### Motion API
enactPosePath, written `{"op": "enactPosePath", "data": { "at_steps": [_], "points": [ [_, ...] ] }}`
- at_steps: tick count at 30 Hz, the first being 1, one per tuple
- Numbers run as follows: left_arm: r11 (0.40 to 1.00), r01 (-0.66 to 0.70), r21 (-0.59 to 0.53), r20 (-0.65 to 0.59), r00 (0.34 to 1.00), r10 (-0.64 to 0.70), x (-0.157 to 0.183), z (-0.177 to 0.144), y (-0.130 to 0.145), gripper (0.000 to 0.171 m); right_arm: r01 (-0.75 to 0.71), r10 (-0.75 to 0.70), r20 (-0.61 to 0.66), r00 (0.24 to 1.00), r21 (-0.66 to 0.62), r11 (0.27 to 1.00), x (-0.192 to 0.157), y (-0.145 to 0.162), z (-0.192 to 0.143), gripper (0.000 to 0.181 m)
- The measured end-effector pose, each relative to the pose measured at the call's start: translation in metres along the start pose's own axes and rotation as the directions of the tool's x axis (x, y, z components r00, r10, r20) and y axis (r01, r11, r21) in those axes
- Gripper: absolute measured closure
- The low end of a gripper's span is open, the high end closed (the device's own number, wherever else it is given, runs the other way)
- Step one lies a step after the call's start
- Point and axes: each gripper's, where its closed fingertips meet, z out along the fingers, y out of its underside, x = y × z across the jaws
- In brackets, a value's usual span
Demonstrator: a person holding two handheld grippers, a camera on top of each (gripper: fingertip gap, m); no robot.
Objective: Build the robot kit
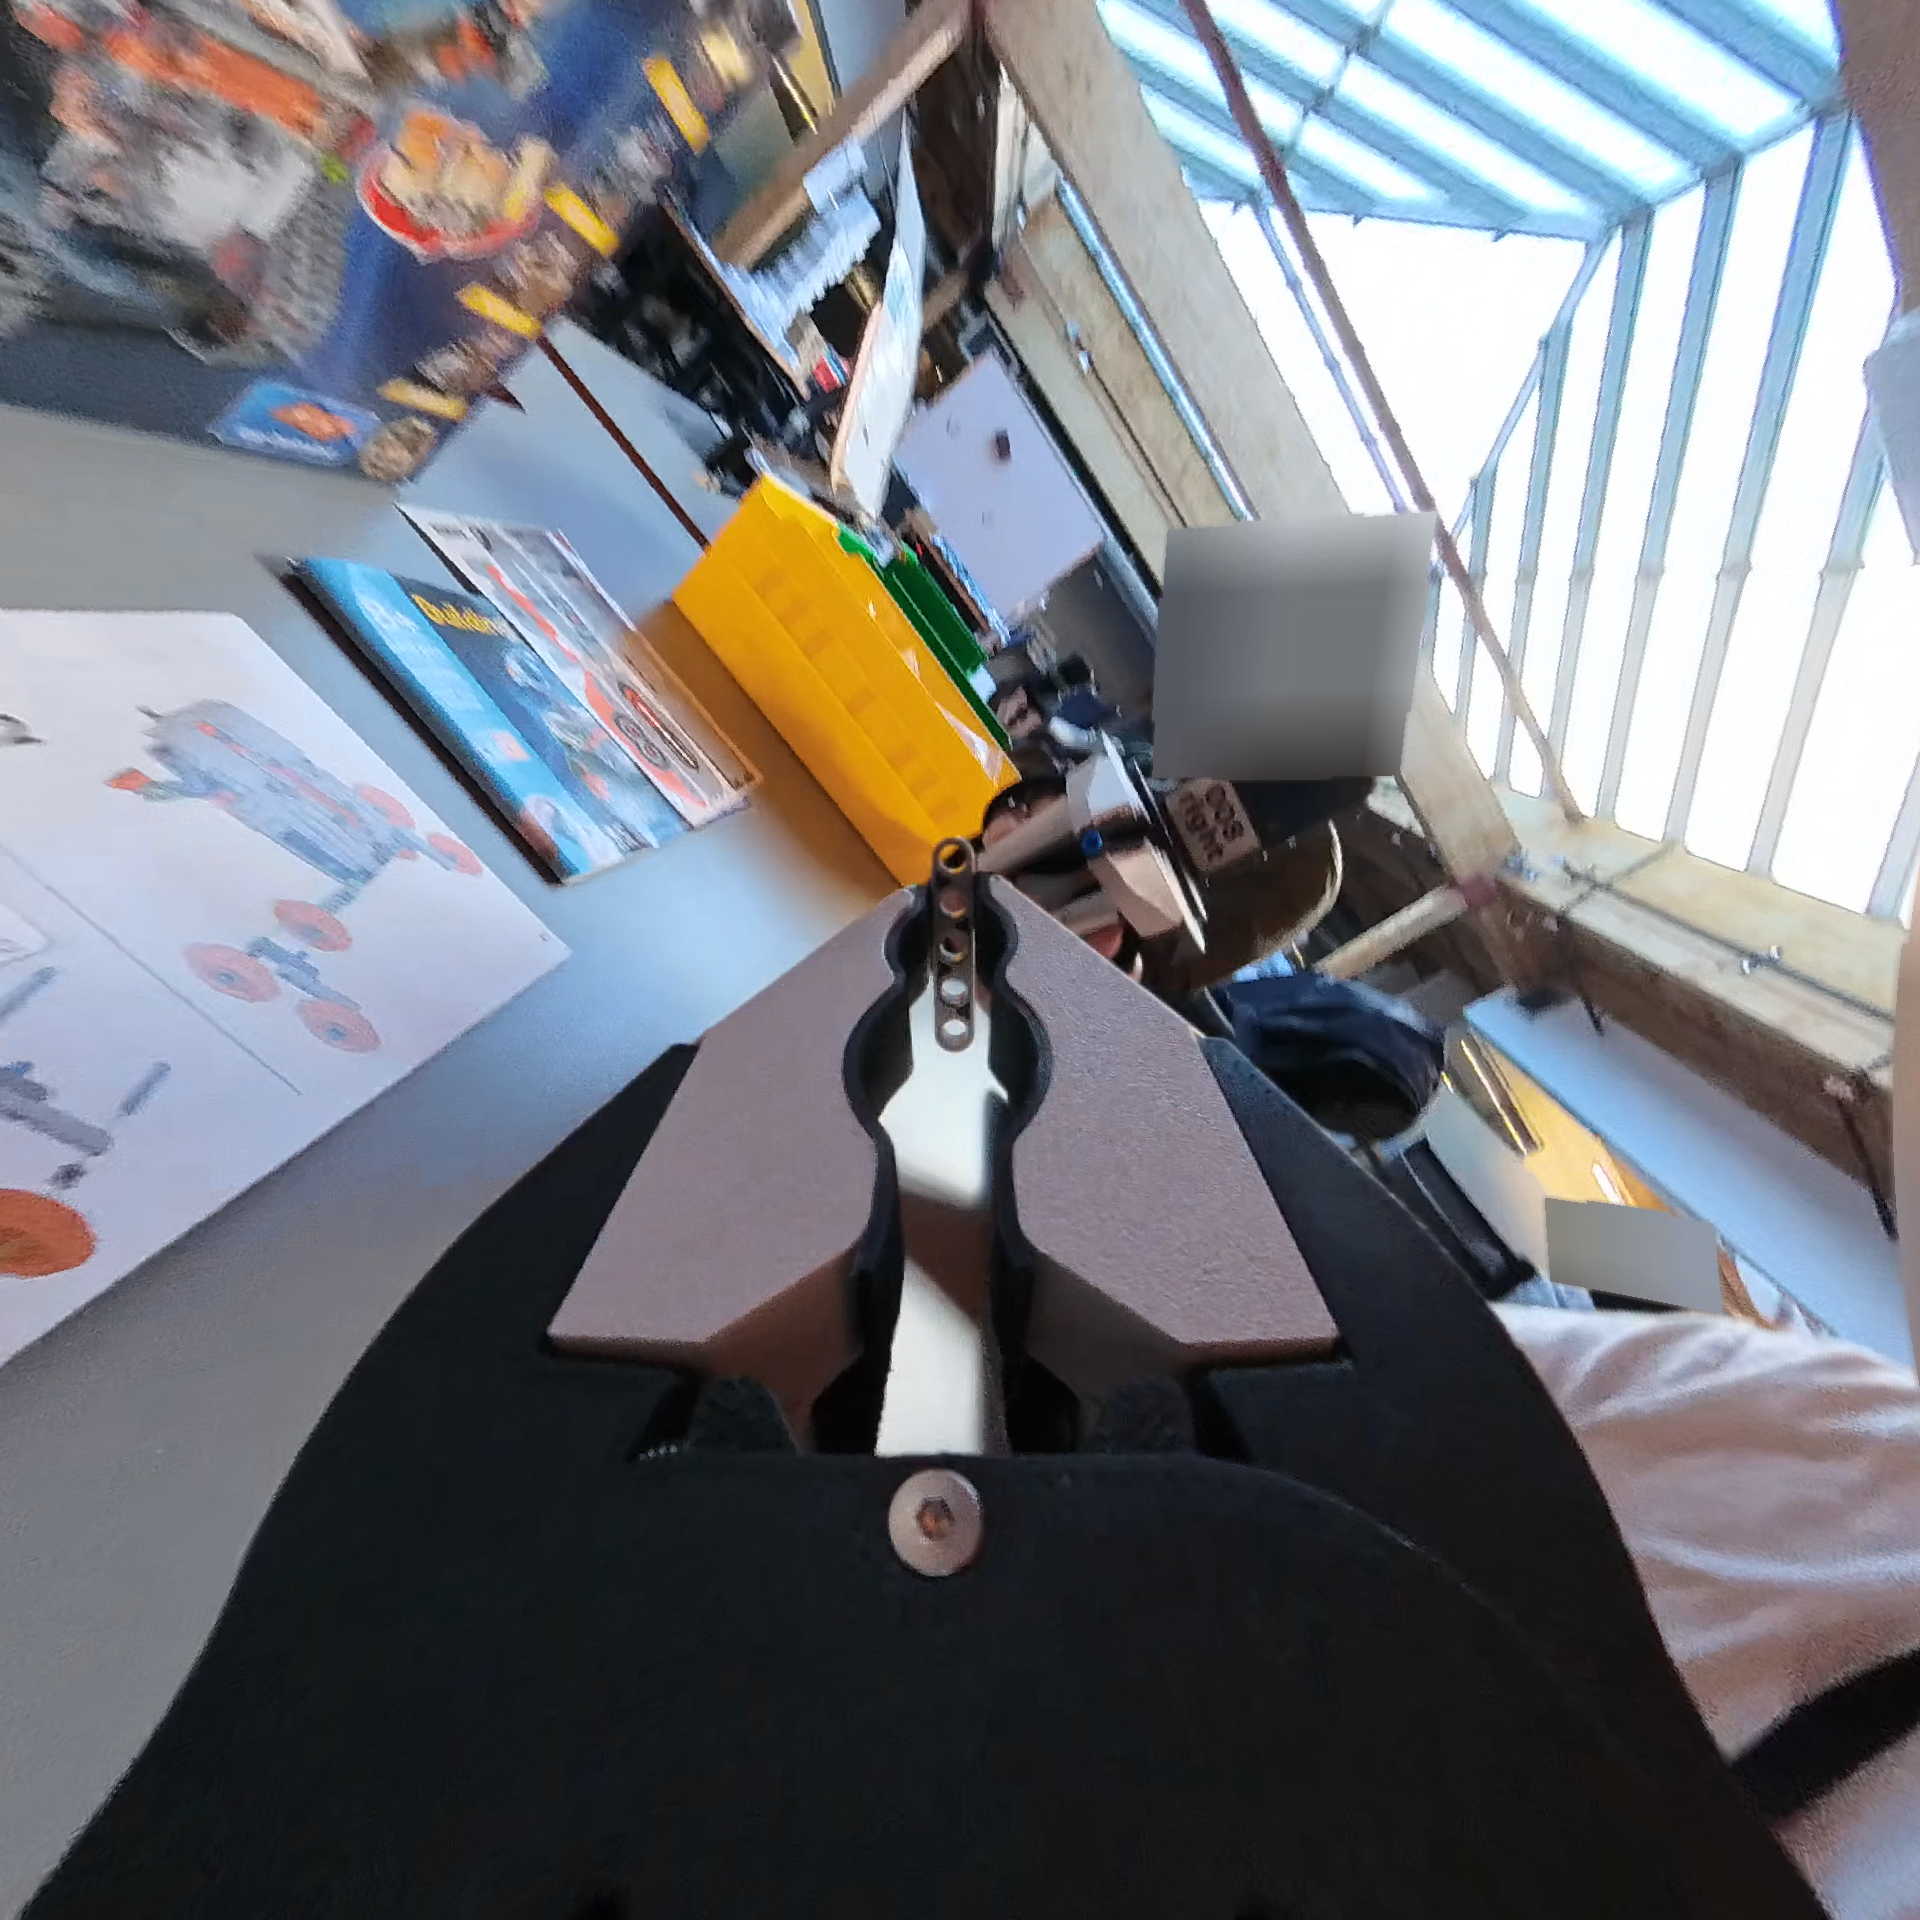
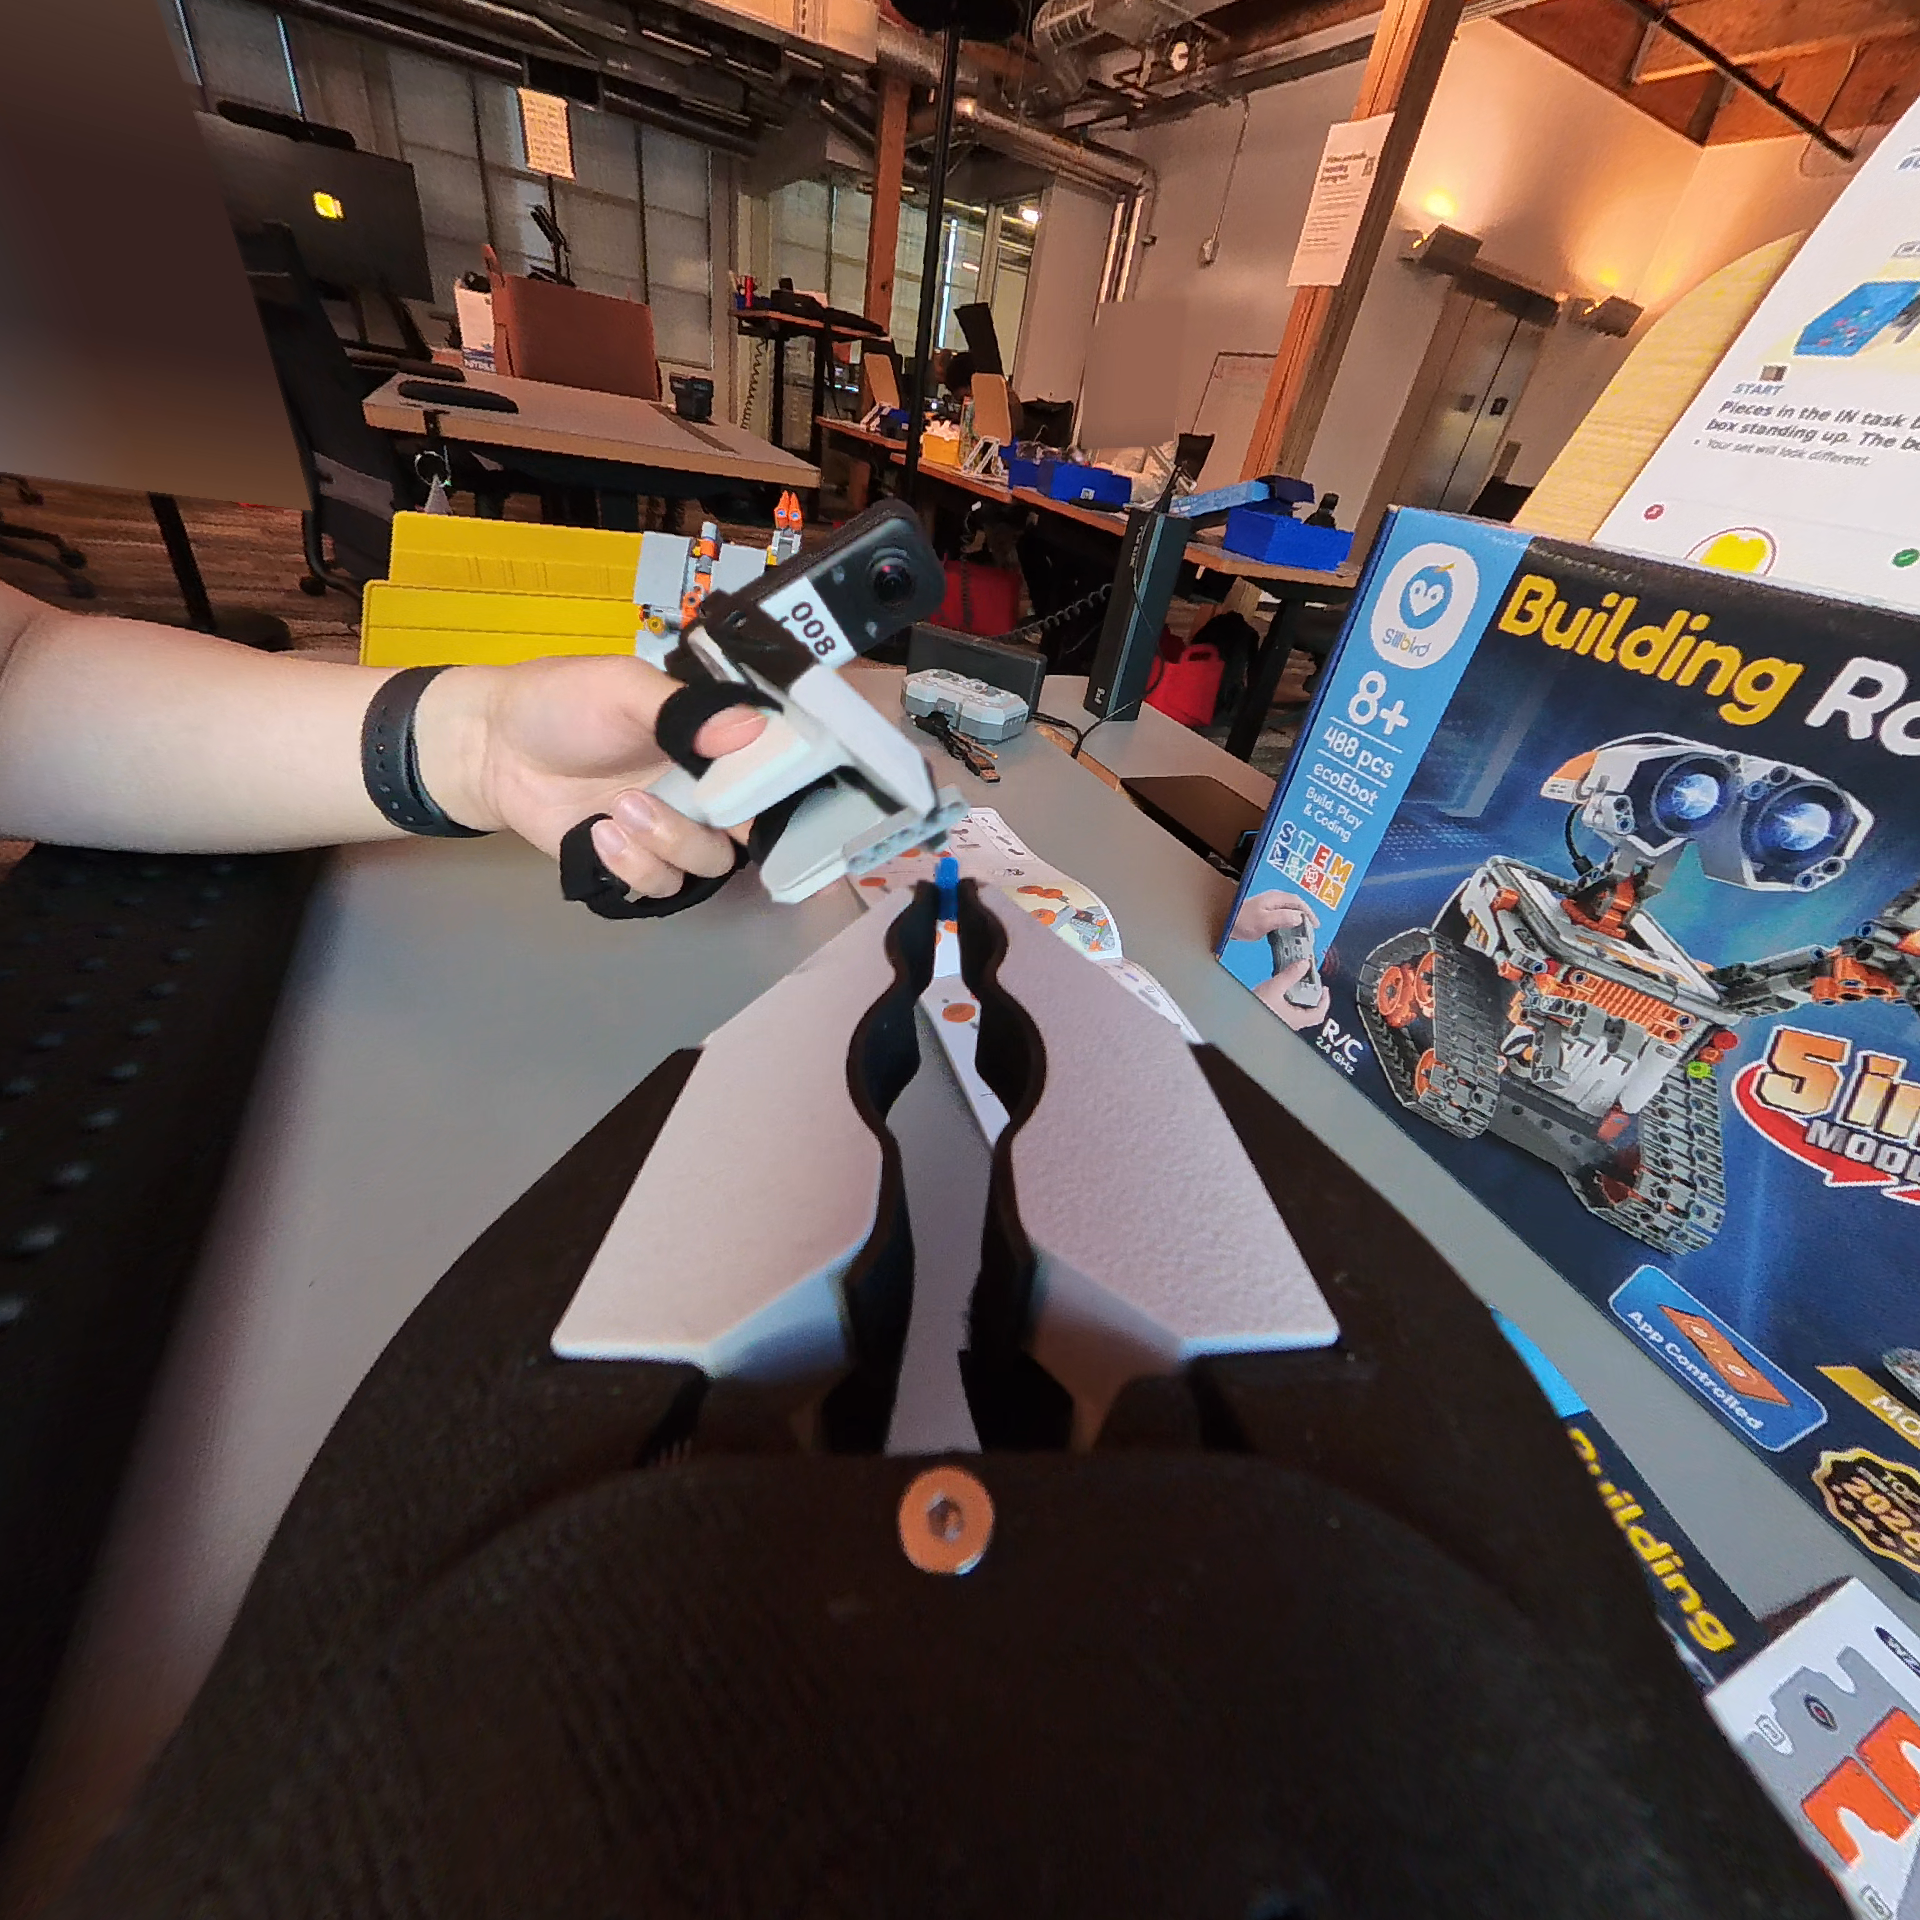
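Gripping a thin grey beam point(image 1: 953, 956) pierced with a row of holes, the left gripper point(image 1: 953, 894) is seen in the left wrist view with its fingers closed on the piece, whose far end pokes out just past the tips. The view is tilted and blurred. An open instruction sheet point(image 1: 208, 883) lies on the grey table point(image 1: 644, 935) at the left, with two booklets point(image 1: 540, 707) farther off and a yellow bin point(image 1: 842, 675) beyond them. A large printed box point(image 1: 343, 239) stands at the far left. Nothing is seen between the beam and the fingers but air; the right gripper is not clearly made out here.

From the right wrist view, a small blue pin point(image 2: 947, 878) is pinched at the very tips of the right gripper point(image 2: 947, 904), its fingers clenched on it. Just beyond, the left gripper point(image 2: 914, 821) is held in a hand point(image 2: 582, 769) with a dark wristband point(image 2: 400, 753), the grey beam point(image 2: 904, 831) carried at its tip. Pin and beam lie very near each other, yet it cannot be told whether they touch; the pin is not seen seated in a hole. A folded sheet point(image 2: 1049, 914) lies on the table point(image 2: 468, 1039) under both. A blue robot-kit box point(image 2: 1610, 935) stands close at the right, a partly built grey and orange model point(image 2: 707, 582) and yellow bins point(image 2: 499, 603) farther off.
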Motion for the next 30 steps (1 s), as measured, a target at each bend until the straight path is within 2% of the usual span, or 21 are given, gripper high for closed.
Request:
{"op": "enactPosePath", "data": {
  "at_steps": [6, 11, 14, 16, 26, 28, 30],
  "points": [
    [0.966, 0.037, 0.257, 0.067, 0.996, -0.056, -0.014, -0.031, -0.040, 0.167, -0.010, 0.011, 0.009, 1.000, -0.011, 1.000, -0.001, 0.004, 0.002, 0.178],
    [0.892, 0.013, 0.453, 0.121, 0.990, -0.076, -0.018, -0.060, -0.065, 0.167, -0.017, 0.017, 0.014, 1.000, -0.022, 1.000, -0.001, 0.008, 0.004, 0.178],
    [0.848, 0.050, 0.527, 0.090, 0.989, -0.115, -0.019, -0.075, -0.074, 0.167, -0.018, 0.018, 0.015, 1.000, -0.025, 1.000, -0.001, 0.008, 0.004, 0.178],
    [0.833, 0.040, 0.552, 0.096, 0.989, -0.112, -0.021, -0.081, -0.078, 0.167, -0.019, 0.020, 0.015, 1.000, -0.026, 0.999, -0.001, 0.009, 0.004, 0.178],
    [0.833, 0.040, 0.551, 0.079, 0.992, -0.100, -0.016, -0.080, -0.080, 0.167, -0.020, 0.021, 0.027, 0.999, -0.041, 0.999, -0.003, 0.012, 0.006, 0.178],
    [0.856, 0.008, 0.517, 0.110, 0.991, -0.076, -0.015, -0.074, -0.077, 0.167, -0.015, 0.016, 0.030, 0.999, -0.043, 0.999, -0.004, 0.012, 0.006, 0.178],
    [0.905, -0.081, 0.417, 0.204, 0.979, -0.006, -0.018, -0.061, -0.067, 0.167, -0.007, 0.008, 0.032, 0.999, -0.049, 0.999, -0.005, 0.012, 0.007, 0.178]
  ]
}}
